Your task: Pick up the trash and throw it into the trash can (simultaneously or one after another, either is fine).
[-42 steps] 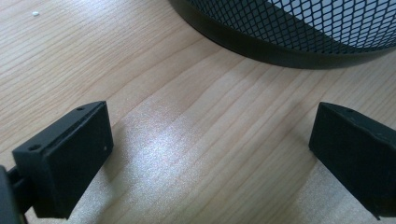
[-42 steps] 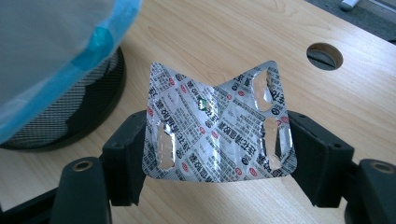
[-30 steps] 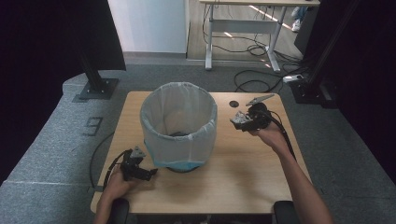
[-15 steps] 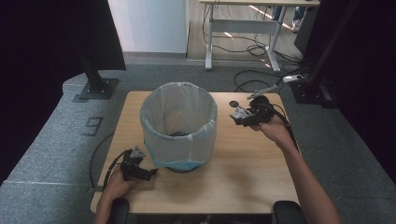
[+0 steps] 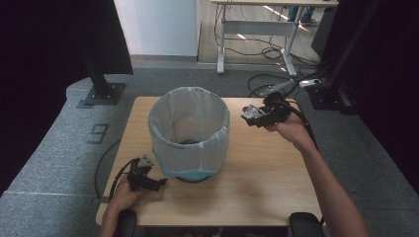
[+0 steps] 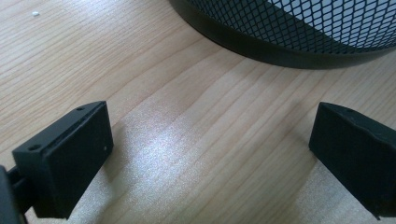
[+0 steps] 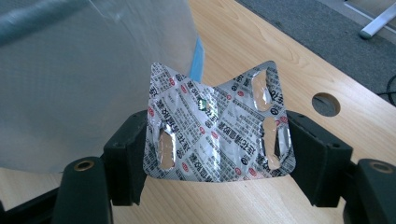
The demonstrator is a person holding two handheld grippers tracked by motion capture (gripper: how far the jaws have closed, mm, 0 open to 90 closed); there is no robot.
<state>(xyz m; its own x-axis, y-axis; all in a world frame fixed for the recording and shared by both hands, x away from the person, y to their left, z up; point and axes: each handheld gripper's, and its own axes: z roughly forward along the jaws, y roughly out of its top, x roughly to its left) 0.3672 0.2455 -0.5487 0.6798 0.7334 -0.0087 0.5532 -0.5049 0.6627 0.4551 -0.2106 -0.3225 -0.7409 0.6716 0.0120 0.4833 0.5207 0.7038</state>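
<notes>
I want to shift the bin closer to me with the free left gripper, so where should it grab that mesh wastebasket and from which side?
Probably the top rim of the wastebasket, from above on the near-left side. The left gripper is open beside the base, but the round base looks too broad for its jaws; the liner folded over the thin rim suits a pinch.

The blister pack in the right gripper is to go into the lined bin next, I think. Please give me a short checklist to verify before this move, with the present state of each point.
1. Blister pack clamped between the jaws of the right gripper: ok; it is bent between them.
2. Bin upright, mouth open: ok.
3. Liner folded over the rim: ok.
4. Right gripper above the bin mouth: not ok; it is beside the rim, over the table.
5. Left gripper away from the drop path: ok; it is open, low near the bin's base.
6. Room left inside the bin: cannot tell; something dark lies at the bottom.
</notes>
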